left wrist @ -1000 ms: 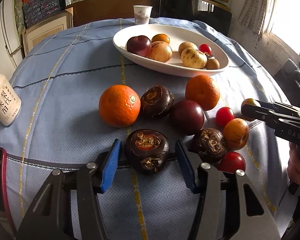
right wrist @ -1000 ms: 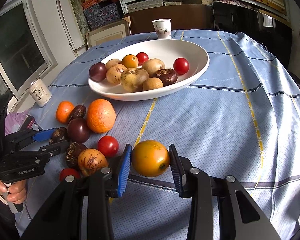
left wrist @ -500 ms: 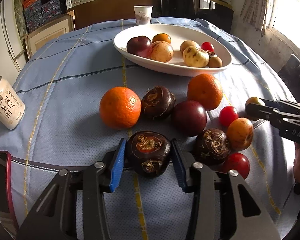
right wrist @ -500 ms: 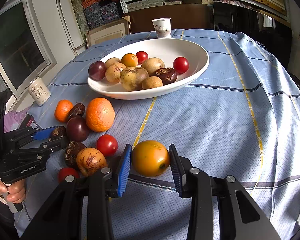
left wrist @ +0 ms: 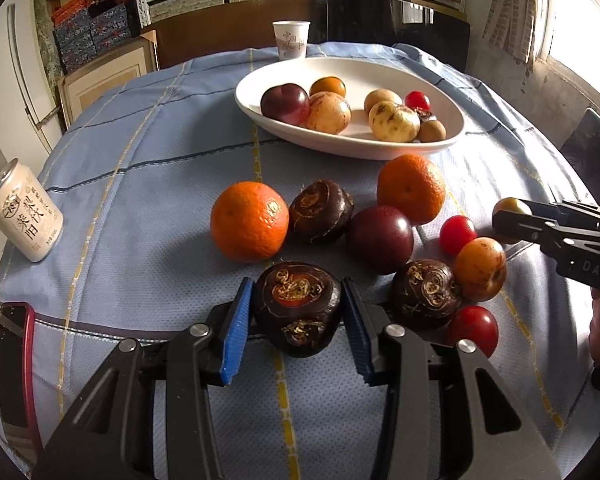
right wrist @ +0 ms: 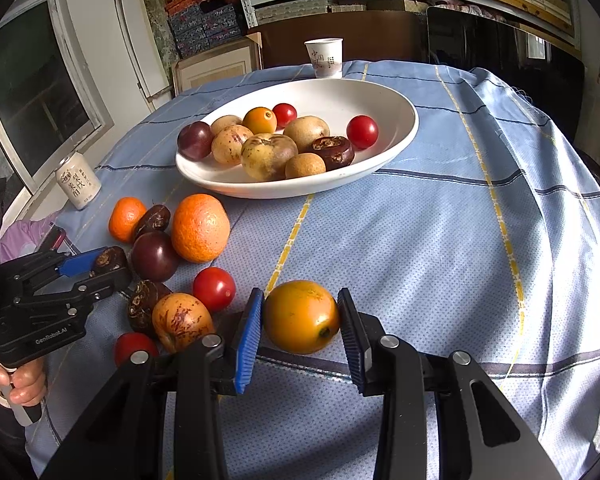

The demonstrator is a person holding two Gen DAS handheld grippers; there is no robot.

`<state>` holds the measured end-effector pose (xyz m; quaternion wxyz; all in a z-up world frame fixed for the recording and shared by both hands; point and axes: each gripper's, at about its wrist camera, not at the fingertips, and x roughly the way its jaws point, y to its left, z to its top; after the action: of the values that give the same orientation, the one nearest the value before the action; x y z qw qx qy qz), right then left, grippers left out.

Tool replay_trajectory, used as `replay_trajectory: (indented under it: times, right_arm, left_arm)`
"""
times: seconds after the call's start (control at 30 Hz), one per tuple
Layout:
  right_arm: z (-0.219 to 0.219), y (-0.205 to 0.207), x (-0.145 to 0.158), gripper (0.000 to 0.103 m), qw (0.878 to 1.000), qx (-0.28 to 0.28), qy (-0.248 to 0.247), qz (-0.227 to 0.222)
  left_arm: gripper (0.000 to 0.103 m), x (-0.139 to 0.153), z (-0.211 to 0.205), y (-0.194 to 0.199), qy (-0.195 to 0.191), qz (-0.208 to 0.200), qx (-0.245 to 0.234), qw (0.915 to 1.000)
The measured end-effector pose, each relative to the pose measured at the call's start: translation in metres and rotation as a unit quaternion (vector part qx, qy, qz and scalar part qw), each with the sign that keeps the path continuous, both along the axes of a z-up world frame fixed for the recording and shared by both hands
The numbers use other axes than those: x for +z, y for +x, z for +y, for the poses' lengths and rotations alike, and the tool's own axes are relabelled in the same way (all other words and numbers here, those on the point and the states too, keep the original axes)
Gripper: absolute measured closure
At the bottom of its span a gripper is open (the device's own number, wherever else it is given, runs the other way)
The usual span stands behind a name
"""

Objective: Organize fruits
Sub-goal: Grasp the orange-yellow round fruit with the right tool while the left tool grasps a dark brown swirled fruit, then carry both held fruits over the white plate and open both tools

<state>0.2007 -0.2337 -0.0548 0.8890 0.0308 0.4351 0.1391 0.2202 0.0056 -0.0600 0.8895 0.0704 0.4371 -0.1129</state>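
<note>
My left gripper [left wrist: 297, 292] is shut on a dark water chestnut [left wrist: 298, 312] that rests on the blue cloth, with both blue pads against its sides. My right gripper [right wrist: 300, 296] is shut on a yellow-orange round fruit [right wrist: 301, 316] on the cloth. Between the two lie loose fruits: two oranges [left wrist: 249, 221] [left wrist: 411, 188], a dark plum [left wrist: 380, 239], two more water chestnuts [left wrist: 321, 211] [left wrist: 426, 294], cherry tomatoes [left wrist: 457, 234] and a speckled orange fruit [left wrist: 480, 269]. Behind them a white oval bowl [left wrist: 380, 72] holds several fruits.
A drink can [left wrist: 24, 216] stands at the table's left edge, with a red-cased phone [left wrist: 14, 360] in front of it. A paper cup [left wrist: 291, 40] stands behind the bowl. A hand [right wrist: 16, 380] holds the left gripper's handle. Bare cloth [right wrist: 460, 240] stretches to the right.
The left jaws have closed from a wide gap onto the water chestnut. The right gripper and its fruit have not moved.
</note>
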Motion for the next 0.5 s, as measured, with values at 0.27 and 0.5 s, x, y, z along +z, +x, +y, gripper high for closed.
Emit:
replay_trajectory:
  times: [0.27, 0.5]
  right_arm:
    - [-0.009, -0.003, 0.013, 0.065, 1.000, -0.016, 0.008, -0.021]
    - [-0.002, 0.026, 0.053, 0.065, 0.997, 0.001, 0.029, -0.067]
  left_arm:
    - [0.060, 0.021, 0.001, -0.014, -0.016, -0.034, -0.007, 0.9993]
    - [0.060, 0.064, -0.014, 0.019, -0.037, -0.066, -0.038, 0.9964]
